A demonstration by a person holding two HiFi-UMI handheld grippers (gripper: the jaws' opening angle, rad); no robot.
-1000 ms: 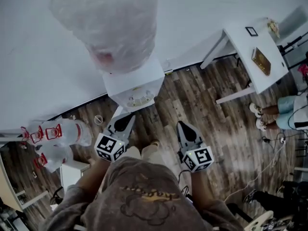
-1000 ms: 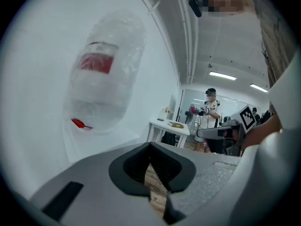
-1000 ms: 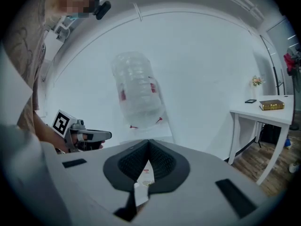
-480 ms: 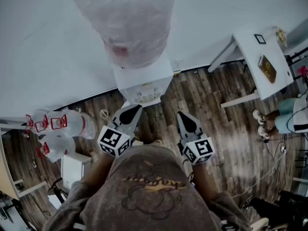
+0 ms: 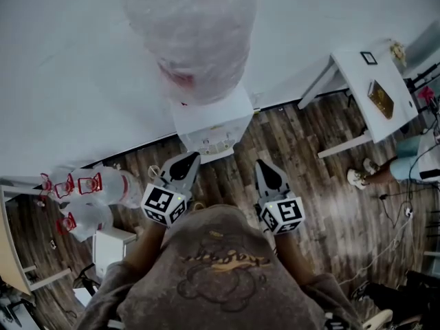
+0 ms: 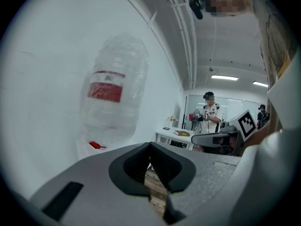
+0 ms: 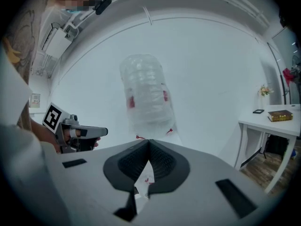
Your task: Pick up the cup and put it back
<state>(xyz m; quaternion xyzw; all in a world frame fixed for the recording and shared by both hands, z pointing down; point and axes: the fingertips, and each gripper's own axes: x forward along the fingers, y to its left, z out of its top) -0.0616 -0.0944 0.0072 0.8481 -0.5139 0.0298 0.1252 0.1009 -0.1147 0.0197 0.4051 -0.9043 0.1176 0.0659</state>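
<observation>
Dark wood-plank floor (image 5: 309, 177) underfoot, and a white water dispenser (image 5: 212, 124) stands on it, right against the wall. Over to the left, clear water jugs (image 5: 103, 188) with red handles sit on the planks. Off right, a white table (image 5: 357, 81) carries a brown book (image 5: 380, 98) and a small dark frame (image 5: 368, 58).

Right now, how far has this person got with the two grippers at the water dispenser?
Nothing looks done yet. Both the left gripper and the right gripper are shut and empty, pointing toward the dispenser under its bottle. No cup shows in any view, so none is in hand. Left to do: find the cup, pick it up, put it back.
</observation>
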